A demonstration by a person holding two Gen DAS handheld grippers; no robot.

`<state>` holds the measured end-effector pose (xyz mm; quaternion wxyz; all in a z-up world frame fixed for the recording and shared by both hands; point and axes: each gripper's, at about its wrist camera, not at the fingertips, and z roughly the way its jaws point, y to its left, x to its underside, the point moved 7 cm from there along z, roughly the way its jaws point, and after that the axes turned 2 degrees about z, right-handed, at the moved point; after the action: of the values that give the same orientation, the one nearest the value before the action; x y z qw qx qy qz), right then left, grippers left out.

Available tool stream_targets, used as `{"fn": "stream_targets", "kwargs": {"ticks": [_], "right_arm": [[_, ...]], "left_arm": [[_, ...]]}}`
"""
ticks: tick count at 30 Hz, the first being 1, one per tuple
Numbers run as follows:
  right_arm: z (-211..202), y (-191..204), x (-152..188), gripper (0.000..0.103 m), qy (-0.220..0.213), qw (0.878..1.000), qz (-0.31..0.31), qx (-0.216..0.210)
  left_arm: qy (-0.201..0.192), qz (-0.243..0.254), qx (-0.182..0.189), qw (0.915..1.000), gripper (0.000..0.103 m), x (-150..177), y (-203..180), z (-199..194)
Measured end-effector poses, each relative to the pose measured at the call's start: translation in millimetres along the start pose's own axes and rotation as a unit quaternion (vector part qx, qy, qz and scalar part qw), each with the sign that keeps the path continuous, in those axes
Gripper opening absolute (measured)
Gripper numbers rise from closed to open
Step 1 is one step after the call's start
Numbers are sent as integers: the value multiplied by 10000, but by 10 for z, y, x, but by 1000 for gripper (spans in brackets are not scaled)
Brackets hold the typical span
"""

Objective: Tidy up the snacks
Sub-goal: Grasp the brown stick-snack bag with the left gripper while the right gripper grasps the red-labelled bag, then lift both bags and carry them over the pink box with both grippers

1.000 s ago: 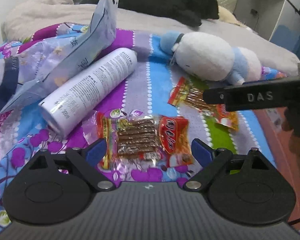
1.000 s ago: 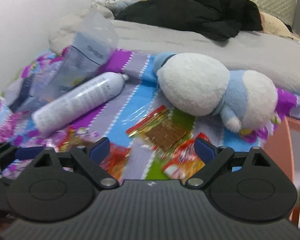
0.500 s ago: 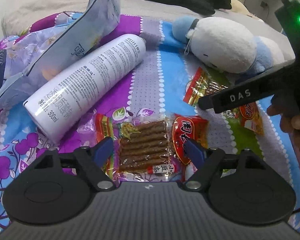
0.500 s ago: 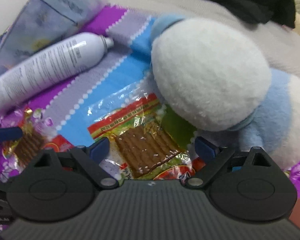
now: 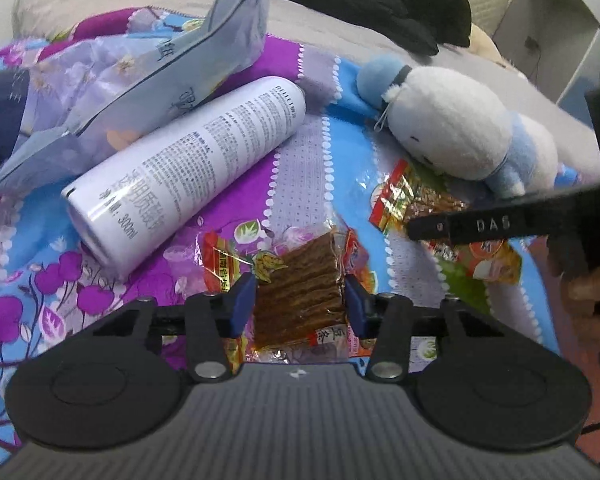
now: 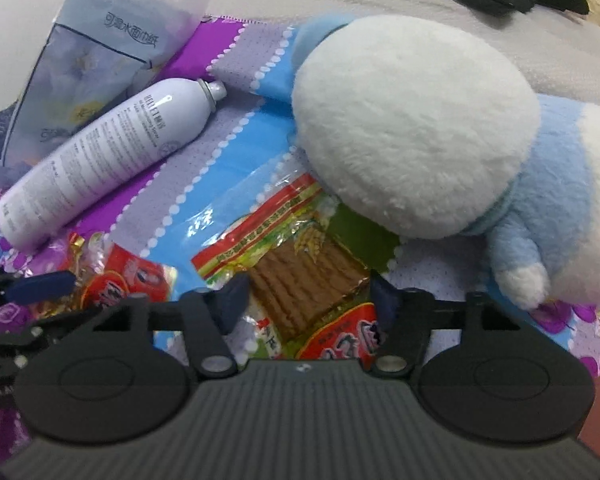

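Two clear snack packs of brown strips with red ends lie on a colourful bedspread. My left gripper (image 5: 300,300) has closed its blue pads on the sides of the near snack pack (image 5: 300,284), which bulges up between them. My right gripper (image 6: 308,300) has its pads against the sides of the second snack pack (image 6: 300,272), which lies beside the plush toy (image 6: 412,128). The second pack also shows in the left wrist view (image 5: 420,204), under the right gripper's black body. The left gripper's blue fingertip (image 6: 44,286) shows at the left of the right wrist view.
A white spray can (image 5: 188,172) lies on its side left of the snacks. A pale blue tissue pack (image 5: 148,80) leans behind it. The white and blue plush toy (image 5: 452,132) lies at the right. Black clothes (image 5: 372,4) are heaped at the back of the bed.
Both grippers have moved down and forward onto their snack packs and narrowed. The left one has squeezed its pack so that it buckles upward.
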<state>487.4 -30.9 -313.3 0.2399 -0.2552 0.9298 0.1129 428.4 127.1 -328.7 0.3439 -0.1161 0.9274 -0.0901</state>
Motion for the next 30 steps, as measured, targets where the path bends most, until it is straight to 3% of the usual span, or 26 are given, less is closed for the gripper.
{"fn": "stream_targets", "kwargs": {"ticks": [5, 6, 12, 13, 19, 26, 30], "right_arm": [[-146, 50, 98, 59, 14, 10000, 62, 71], [-186, 61, 133, 58, 20, 9999, 82, 86], [-441, 251, 406, 54, 47, 9999, 44, 109], [-470, 280, 463, 33, 64, 9999, 81, 91], [-676, 449, 816, 28, 163, 9993, 341, -54], [-1034, 600, 969, 10, -13, 9983, 545, -218], [-1307, 688, 1099, 10, -141, 9980, 591, -155]], "left_arm": [[50, -275, 133, 9995, 49, 63, 22, -134], [49, -328, 174, 9993, 37, 80, 22, -169], [48, -585, 229, 9980, 26, 196, 47, -439], [58, -620, 226, 9978, 25, 220, 51, -476], [-21, -734, 188, 9971, 9, 385, 60, -828], [-58, -1029, 311, 9942, 8, 586, 62, -1275], [-103, -1114, 395, 9929, 8, 683, 1, -1515]]}}
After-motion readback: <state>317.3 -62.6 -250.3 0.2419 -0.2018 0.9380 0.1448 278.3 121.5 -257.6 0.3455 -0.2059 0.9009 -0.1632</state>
